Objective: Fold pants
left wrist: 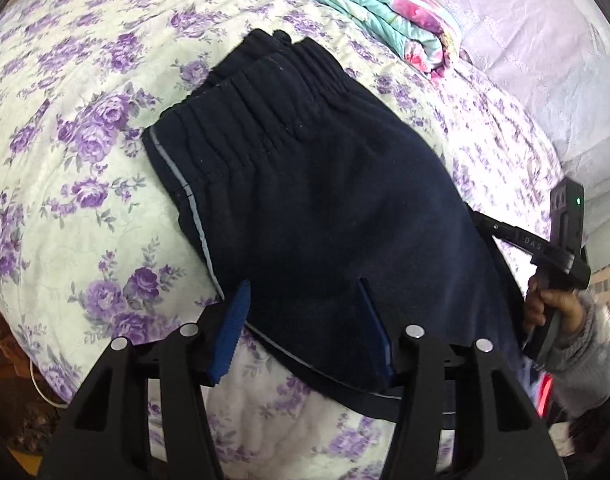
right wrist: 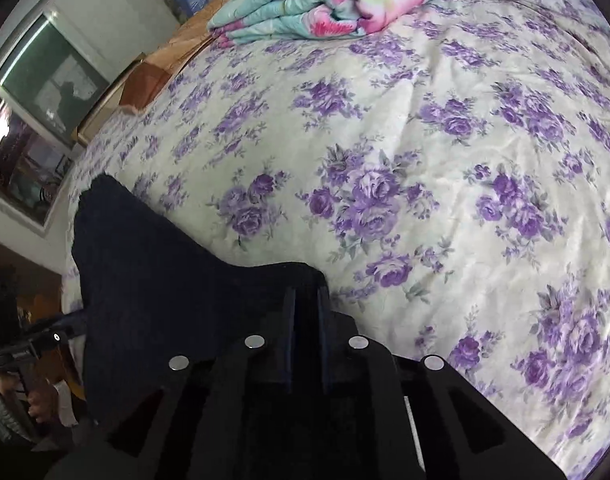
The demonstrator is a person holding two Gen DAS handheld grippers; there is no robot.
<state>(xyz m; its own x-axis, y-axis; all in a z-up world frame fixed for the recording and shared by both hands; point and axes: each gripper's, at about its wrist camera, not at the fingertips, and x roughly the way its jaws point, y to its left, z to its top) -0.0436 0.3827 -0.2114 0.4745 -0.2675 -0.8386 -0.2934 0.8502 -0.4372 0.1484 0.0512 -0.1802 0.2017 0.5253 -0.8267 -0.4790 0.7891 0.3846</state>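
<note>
1. Pants (left wrist: 305,200): dark navy, folded into a compact stack on the floral bedspread (left wrist: 85,140), elastic waistband toward the far side, a pale piping stripe along the left edge.
2. Left gripper (left wrist: 305,320): fingers set wide apart, blue pads facing inward, poised over the near edge of the pants; whether they touch the fabric cannot be told.
3. Right gripper (right wrist: 307,308): fingers drawn close together, clamped on a fold of the pants at their right edge; the cloth rises from the clamp toward the left of the right wrist view.
4. Right hand (left wrist: 553,304): grips the handle of the right gripper, grey sleeve at the wrist.
5. Folded quilt (left wrist: 369,12): teal and pink, lying on the bedspread beyond the pants, well apart from them.
</note>
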